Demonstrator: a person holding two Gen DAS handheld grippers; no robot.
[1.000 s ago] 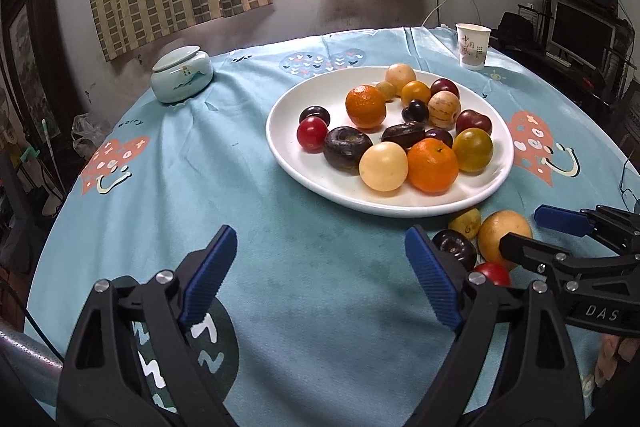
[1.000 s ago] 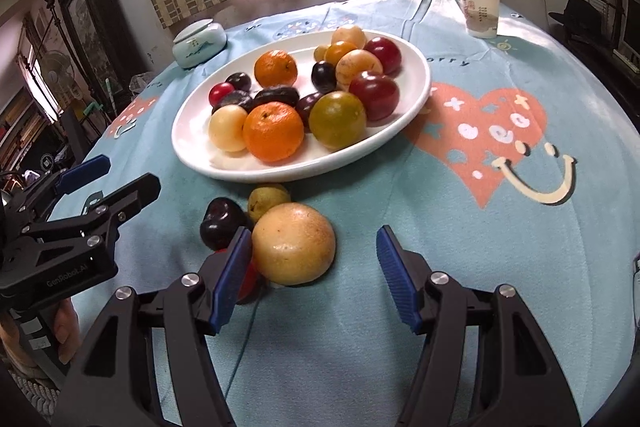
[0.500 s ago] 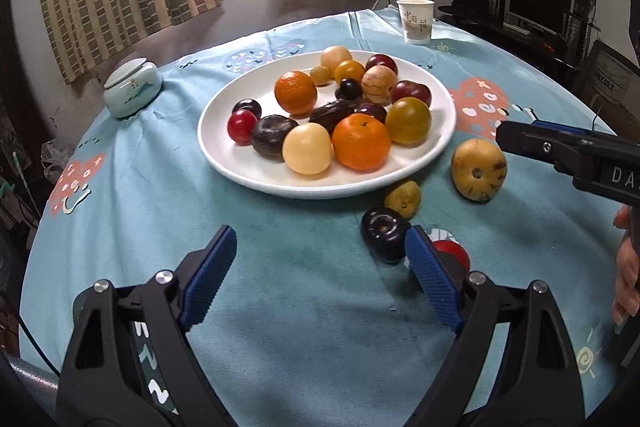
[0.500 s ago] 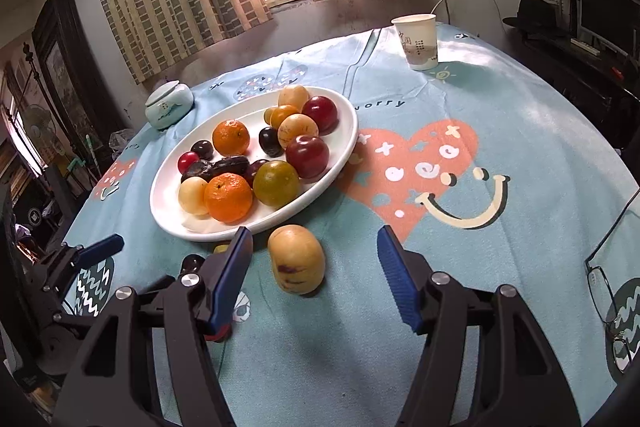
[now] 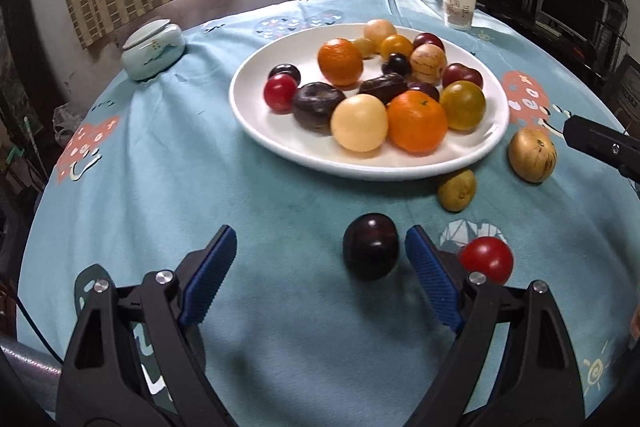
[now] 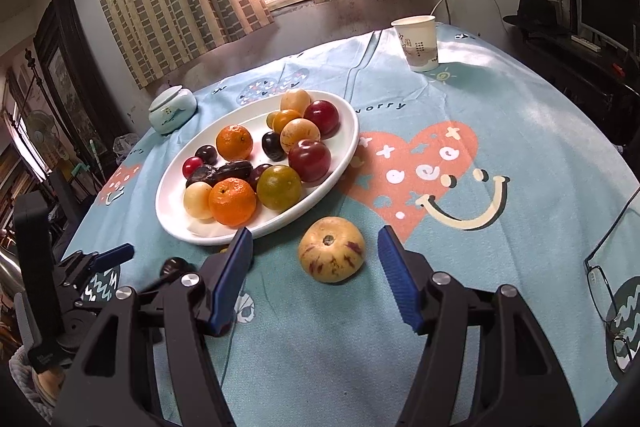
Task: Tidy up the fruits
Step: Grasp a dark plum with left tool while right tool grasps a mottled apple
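My left gripper [image 5: 316,263] hangs released, a dark plum [image 5: 371,246] near its right finger. My right gripper [image 6: 314,263] gapes around the speckled melon [image 6: 331,249], seemingly untouched.

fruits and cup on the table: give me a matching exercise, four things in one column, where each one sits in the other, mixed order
Things:
1. dark plum
2. paper cup
3. streaked yellow fruit
4. lidded jar

Places:
A. ahead of the open right gripper
B. far edge, beyond the plate
C. between the open left gripper's fingers, untouched
D. left of the plate

Pairs: 1-C, 2-B, 3-A, 4-D
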